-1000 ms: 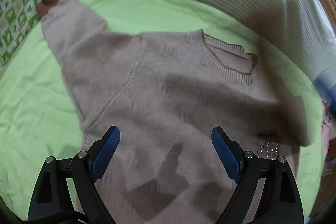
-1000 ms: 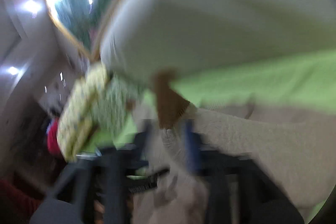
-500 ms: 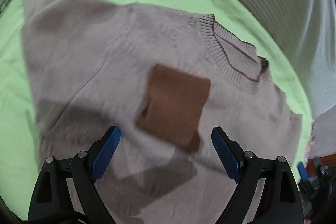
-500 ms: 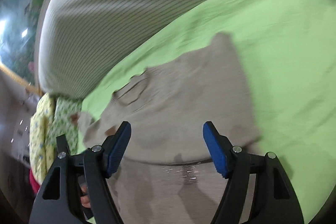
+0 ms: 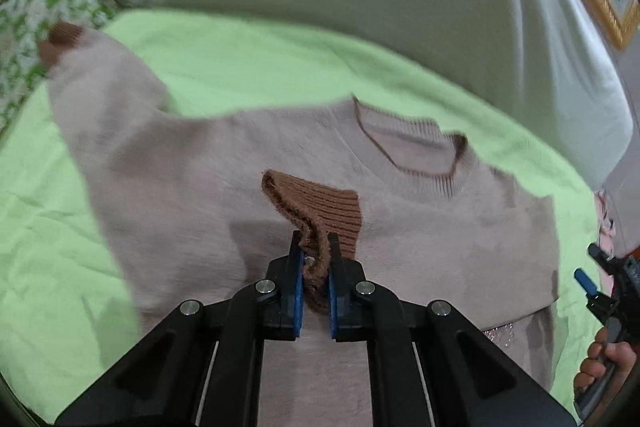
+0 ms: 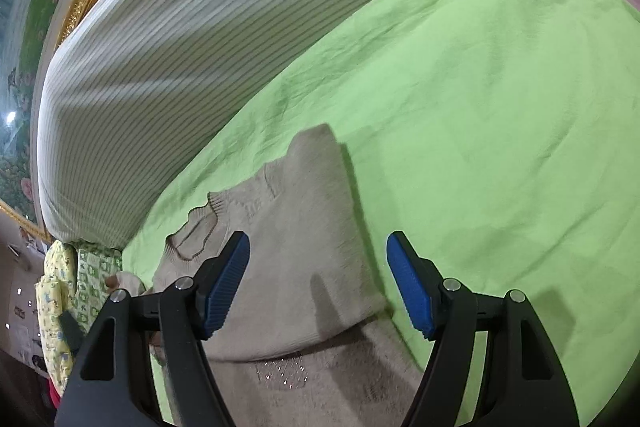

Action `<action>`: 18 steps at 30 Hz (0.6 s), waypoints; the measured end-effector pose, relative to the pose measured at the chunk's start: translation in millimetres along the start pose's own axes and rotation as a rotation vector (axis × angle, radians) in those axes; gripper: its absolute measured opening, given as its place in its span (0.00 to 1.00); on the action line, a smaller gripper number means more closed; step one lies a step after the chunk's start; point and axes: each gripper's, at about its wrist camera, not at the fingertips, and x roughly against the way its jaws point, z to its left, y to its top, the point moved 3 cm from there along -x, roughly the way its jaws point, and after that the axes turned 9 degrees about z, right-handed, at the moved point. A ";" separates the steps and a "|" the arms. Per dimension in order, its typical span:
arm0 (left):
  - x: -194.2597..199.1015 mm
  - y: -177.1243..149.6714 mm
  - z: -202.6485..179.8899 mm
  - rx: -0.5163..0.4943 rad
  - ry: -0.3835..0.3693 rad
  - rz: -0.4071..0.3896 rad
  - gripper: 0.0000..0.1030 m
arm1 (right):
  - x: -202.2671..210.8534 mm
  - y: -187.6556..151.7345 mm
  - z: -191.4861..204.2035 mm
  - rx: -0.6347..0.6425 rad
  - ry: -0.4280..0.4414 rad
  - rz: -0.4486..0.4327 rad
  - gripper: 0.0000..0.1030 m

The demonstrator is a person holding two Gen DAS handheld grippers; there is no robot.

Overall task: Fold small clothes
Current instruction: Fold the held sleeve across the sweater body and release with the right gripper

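— What changed?
— The left gripper point(image 5: 314, 259), gaping a moment ago, now pinches the brown cuff point(image 5: 320, 205) on the sweater's point(image 5: 192, 179) chest; the right gripper point(image 6: 318, 285) hovers, jaws wide.
— Risk?
— Sweater's flat on the bed point(image 5: 248, 59); tugging could drag the folded sleeve askew.

Room to move on the green sheet, a big cushion at the back

The green sheet point(image 6: 500, 115) is bare and wide on the right side of the sweater point(image 5: 248, 163), so a gripper could pass there. The tall striped cushion point(image 6: 192, 35) stands like a wall along the far edge and blocks that way. A patterned pillow point(image 5: 36, 3) sits just past the sleeve end on the left. The left gripper point(image 5: 314, 259) is low over the sweater's middle, pinching the brown cuff point(image 5: 320, 207), and fills that spot.
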 end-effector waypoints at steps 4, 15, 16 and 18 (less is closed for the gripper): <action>27.0 8.4 43.4 0.079 0.022 -0.039 0.07 | -10.9 4.0 7.7 0.038 -0.012 0.012 0.70; 3.9 -25.2 53.8 0.056 0.081 0.061 0.07 | -89.7 6.4 23.6 0.237 -0.129 0.191 0.65; 2.0 -26.5 50.4 0.050 0.080 0.062 0.07 | -94.0 9.6 22.7 0.249 -0.121 0.220 0.28; 1.7 -28.0 43.8 0.039 0.066 0.061 0.07 | -88.2 24.4 17.1 0.247 -0.144 0.212 0.08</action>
